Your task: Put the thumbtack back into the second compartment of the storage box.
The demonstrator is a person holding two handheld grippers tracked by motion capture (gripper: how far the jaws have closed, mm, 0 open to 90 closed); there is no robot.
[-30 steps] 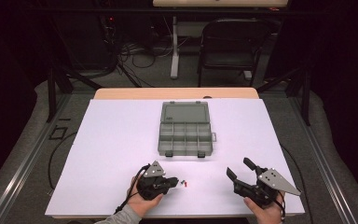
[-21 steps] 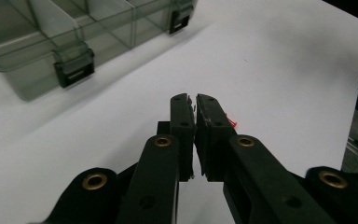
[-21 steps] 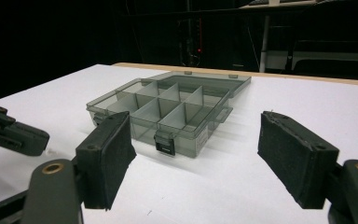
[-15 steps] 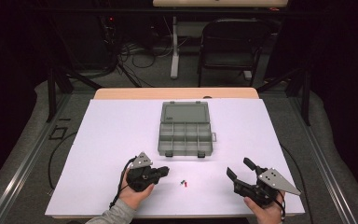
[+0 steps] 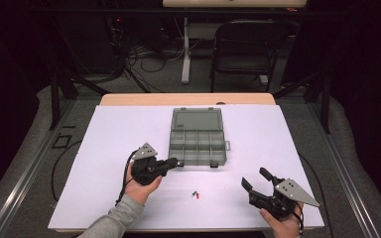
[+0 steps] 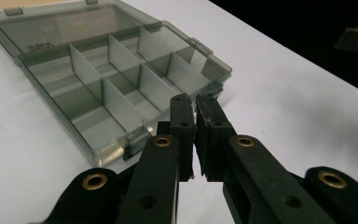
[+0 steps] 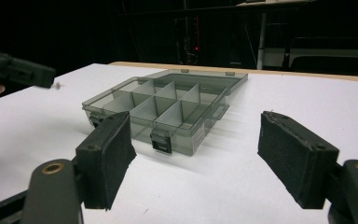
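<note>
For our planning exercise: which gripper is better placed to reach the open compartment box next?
Left. The left gripper, jaws shut, points at the compartment box with its tips close to the front edge; the right gripper sits open, farther back.

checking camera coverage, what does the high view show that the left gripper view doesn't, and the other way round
High view adds: small red and green pieces lying on the white table, the right gripper with jaws open, and a black folding chair behind the table.
Left gripper view adds: a close look at the left gripper with its jaws shut, and raised lettering on the lid.
Both share: the smoky grey clear plastic compartment box, open, its compartments empty.
</note>
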